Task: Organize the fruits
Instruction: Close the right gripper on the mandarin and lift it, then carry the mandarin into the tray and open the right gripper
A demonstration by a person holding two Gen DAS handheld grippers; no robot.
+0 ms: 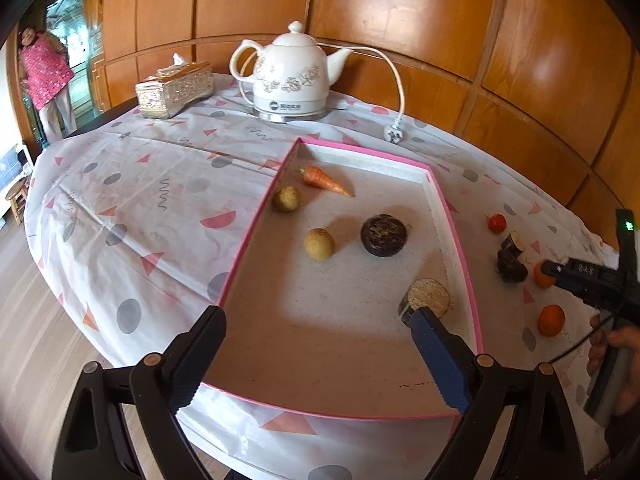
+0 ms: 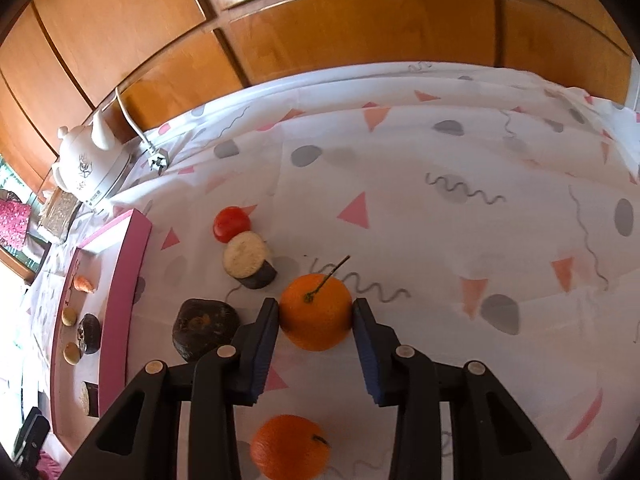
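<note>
The round orange tangerine with a thin brown stem (image 2: 315,312) sits on the white tablecloth printed with pink triangles and grey blobs (image 2: 440,216), outside the shallow pink-rimmed cardboard tray (image 1: 466,264) and well to its right; the right gripper (image 2: 315,314) has its two blue-padded fingers (image 2: 266,332) closed against the fruit's opposite flanks, pinching it at about its widest girth; it looks to rest on the cloth, not yet lifted; by the look of it the fruit is light, firm with a slight give, and its dimpled peel offers decent friction, so a moderate squeeze across the equator should hold, whereas a hard one could bruise it; the stem is too thin to grip and points up and away, clear of the pads; a second orange tangerine (image 2: 291,448) lies nearer the camera, below the fingers, and a dark brown rounded lump (image 2: 204,328) lies just beside the left finger, close enough to be nudged on lifting; the left gripper (image 1: 316,312) hovers over the tray with its fingers spread wide and nothing between them, one tip close to a round tan-faced slice (image 1: 428,298) inside the tray
</note>
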